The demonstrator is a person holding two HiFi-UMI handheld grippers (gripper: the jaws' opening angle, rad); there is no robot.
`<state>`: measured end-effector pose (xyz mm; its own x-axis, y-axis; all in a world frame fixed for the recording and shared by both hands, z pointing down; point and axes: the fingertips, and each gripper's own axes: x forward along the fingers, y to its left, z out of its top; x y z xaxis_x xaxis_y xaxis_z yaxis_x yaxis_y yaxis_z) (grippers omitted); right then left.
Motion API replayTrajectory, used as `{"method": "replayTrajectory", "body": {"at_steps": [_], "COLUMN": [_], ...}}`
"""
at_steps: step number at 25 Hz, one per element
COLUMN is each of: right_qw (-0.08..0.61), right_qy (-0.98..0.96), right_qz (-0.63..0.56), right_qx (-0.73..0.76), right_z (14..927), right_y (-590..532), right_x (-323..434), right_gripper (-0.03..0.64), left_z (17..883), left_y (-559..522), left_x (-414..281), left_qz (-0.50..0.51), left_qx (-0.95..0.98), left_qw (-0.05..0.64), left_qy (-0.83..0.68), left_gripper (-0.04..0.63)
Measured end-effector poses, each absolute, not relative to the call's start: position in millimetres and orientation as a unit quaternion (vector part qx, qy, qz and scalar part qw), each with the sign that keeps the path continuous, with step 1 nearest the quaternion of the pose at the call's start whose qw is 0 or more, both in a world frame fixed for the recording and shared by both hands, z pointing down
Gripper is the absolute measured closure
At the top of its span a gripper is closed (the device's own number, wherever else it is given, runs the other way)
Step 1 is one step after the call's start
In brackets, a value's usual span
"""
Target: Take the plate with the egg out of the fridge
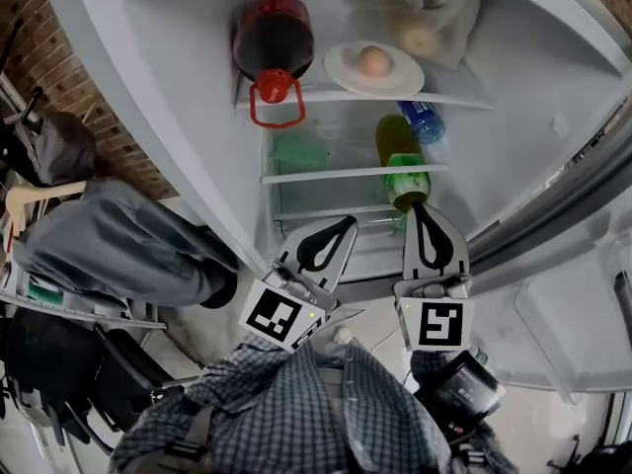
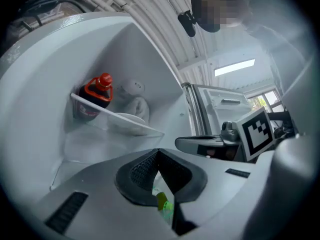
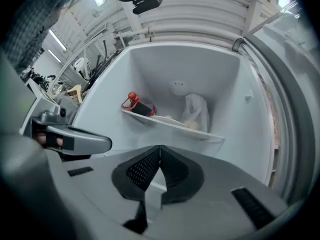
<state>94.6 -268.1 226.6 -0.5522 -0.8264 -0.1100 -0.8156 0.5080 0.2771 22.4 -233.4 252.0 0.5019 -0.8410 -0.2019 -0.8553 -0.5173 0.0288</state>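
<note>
A white plate [image 1: 343, 73] with a brown egg [image 1: 373, 61] on it rests on the top glass shelf [image 1: 449, 101] of the open fridge. The plate [image 2: 127, 119] also shows from below in the left gripper view and as a thin edge in the right gripper view, plate [image 3: 167, 119]. My left gripper [image 1: 343, 223] and right gripper [image 1: 419, 208] hang side by side low in front of the fridge, well below the plate. Both are shut with nothing between the jaws.
A dark bottle with a red cap [image 1: 273, 39] stands left of the plate, a white bag [image 1: 420, 8] behind it. A blue bottle [image 1: 422, 121] and green bottle [image 1: 400, 166] lie on lower shelves. The fridge door [image 1: 553, 304] stands open at right; a chair with clothes [image 1: 109, 240] at left.
</note>
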Motion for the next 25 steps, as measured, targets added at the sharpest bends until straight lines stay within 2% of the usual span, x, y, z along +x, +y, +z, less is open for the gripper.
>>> {"method": "replayTrajectory", "body": {"at_steps": [11, 18, 25], "right_qw": [0.077, 0.144, 0.165], "right_qy": [-0.869, -0.838, -0.804], "right_qz": [-0.281, -0.366, -0.425], "right_qx": [0.4, 0.378, 0.383], "right_z": [183.5, 171.5, 160.0], "right_y": [-320.0, -340.1, -359.4], "right_x": [66.1, 59.0, 59.4], "right_gripper": [0.611, 0.609, 0.607], "left_z": [215.7, 210.2, 208.7], "left_y": [-261.7, -271.4, -280.6], "left_x": [21.2, 22.8, 28.0], "left_qz": [0.11, 0.12, 0.124], "left_qx": [-0.843, -0.841, -0.839], "left_qw": [0.083, 0.082, 0.088], "left_qy": [0.52, 0.521, 0.523], "left_gripper": [0.589, 0.589, 0.59]}}
